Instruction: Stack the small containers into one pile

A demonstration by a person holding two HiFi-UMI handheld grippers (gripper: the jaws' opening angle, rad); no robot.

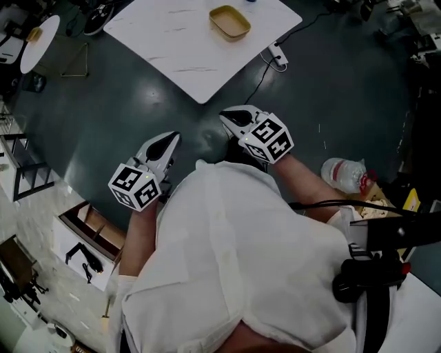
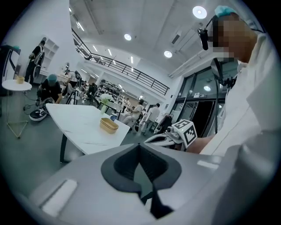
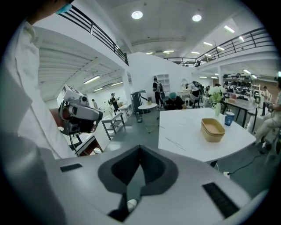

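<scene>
Tan container (image 1: 229, 22) sits on the far white table (image 1: 172, 48) — left gripper (image 1: 171, 138) and right gripper (image 1: 227, 116) hang near the person, well apart from it, jaws pressed together on nothing

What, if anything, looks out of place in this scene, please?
A clear plastic bottle lies on its side on the dark floor, to the person's right. The tan container sits upright on the white table; nothing is spilled.

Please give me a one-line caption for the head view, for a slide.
Away from the white table bearing a tan container, the person holds the left claw and right claw shut.
</scene>
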